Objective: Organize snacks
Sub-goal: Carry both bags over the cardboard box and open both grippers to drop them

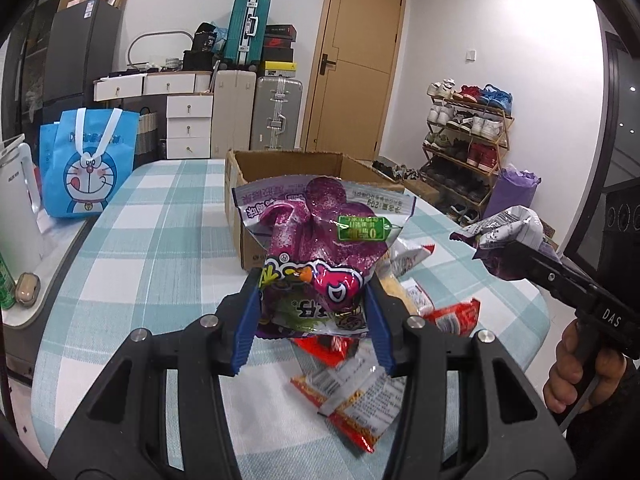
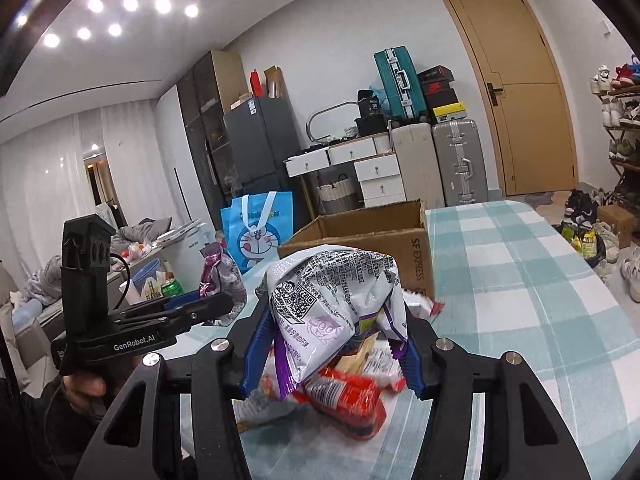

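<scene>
- The table (image 1: 132, 240), under a teal and white checked cloth, fills the lower half of both views.
- An open cardboard box (image 1: 280, 168) stands on the table beyond the snacks; from the right wrist view its printed side faces the camera (image 2: 416, 252).
- A blue cartoon bag (image 1: 86, 168) stands off the table's left edge, near a white appliance.
- A heap of loose snack packets (image 1: 352, 396), red, white and yellow, lies on the cloth just in front of the box, below both tools.
- The left gripper (image 1: 314, 320) is clamped on the lower end of a purple candy bag (image 1: 320, 236), held upright above the heap with the box right behind it.
- The right gripper (image 2: 328, 344) is closed around a crumpled white and purple packet (image 2: 332, 292), lifted above the heap, its printed back and square code toward the camera.
- In the left wrist view that same packet (image 1: 508, 228) sits to the right, apart from the purple bag.
</scene>
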Demonstrator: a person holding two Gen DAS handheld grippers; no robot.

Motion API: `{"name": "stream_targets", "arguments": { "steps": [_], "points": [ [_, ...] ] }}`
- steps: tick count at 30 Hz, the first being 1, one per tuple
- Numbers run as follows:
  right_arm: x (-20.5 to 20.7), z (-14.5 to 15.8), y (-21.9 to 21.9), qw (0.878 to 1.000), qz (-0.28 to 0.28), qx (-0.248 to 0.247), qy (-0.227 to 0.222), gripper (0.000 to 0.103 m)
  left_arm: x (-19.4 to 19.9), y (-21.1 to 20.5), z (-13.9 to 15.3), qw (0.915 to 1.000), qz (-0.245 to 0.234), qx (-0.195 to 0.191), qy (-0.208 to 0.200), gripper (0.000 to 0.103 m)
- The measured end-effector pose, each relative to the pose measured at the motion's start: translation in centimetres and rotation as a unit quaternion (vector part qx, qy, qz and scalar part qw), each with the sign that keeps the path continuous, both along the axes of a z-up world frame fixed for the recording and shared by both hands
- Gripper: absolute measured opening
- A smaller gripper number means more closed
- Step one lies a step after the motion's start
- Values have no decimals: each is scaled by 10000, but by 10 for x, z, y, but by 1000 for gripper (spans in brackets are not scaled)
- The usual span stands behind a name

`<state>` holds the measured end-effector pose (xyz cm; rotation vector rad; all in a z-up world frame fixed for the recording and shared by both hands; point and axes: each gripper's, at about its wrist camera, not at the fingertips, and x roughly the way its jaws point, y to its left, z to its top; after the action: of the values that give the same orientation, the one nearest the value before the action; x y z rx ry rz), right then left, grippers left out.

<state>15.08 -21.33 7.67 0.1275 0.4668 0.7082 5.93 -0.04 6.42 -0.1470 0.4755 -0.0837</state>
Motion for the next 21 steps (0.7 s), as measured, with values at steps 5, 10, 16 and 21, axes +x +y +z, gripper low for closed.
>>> {"name": "stream_targets", "arguments": {
  "steps": [5, 10, 16, 21],
  "points": [
    [18, 14, 6, 10000, 3, 36, -5, 56, 15, 2, 16, 9999, 130, -8, -28, 45],
    [36, 25, 17, 10000, -8, -57, -26, 56, 29, 8, 32, 9995, 252, 18, -172, 45],
    [56, 37, 28, 10000, -14, -2, 6, 56, 51, 18, 49, 9990, 393, 2, -217, 45],
    [72, 39, 35, 9999, -43, 73, 133, 56, 66, 24, 56, 9986, 471, -1, -225, 45]
  ]
}}
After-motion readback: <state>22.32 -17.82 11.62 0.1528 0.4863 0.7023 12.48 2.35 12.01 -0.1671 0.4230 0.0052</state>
